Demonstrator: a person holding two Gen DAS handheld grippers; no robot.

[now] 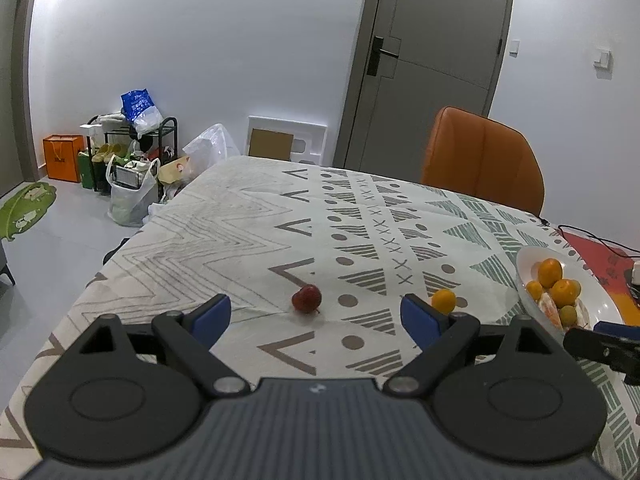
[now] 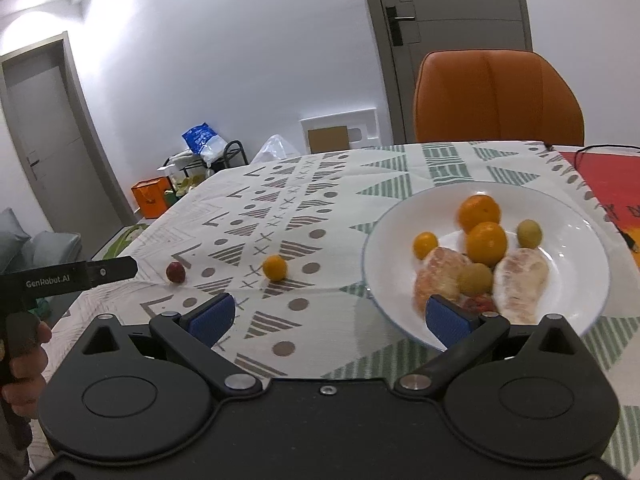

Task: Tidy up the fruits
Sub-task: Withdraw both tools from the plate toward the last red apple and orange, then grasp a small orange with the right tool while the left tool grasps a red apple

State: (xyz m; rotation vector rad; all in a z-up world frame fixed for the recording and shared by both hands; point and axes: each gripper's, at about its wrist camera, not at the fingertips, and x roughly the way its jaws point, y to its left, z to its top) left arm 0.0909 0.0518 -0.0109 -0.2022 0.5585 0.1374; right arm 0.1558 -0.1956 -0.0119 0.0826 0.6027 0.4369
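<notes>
A small dark red fruit (image 1: 306, 298) lies on the patterned tablecloth, just ahead of my open, empty left gripper (image 1: 316, 314). A small orange fruit (image 1: 443, 300) lies by the left gripper's right finger. Both show in the right wrist view, the red fruit (image 2: 175, 272) at left and the orange fruit (image 2: 275, 267) beside it. A white plate (image 2: 580, 240) holds oranges, small green fruits and peeled pomelo pieces. My right gripper (image 2: 330, 316) is open and empty, its right finger over the plate's near rim. The plate also shows in the left wrist view (image 1: 600, 300).
An orange chair (image 2: 496, 100) stands at the table's far side. A red mat (image 2: 608, 184) and a black cable (image 1: 592, 240) lie at the right. Bags and a shoe rack (image 1: 132, 152) stand on the floor beyond the table's left edge.
</notes>
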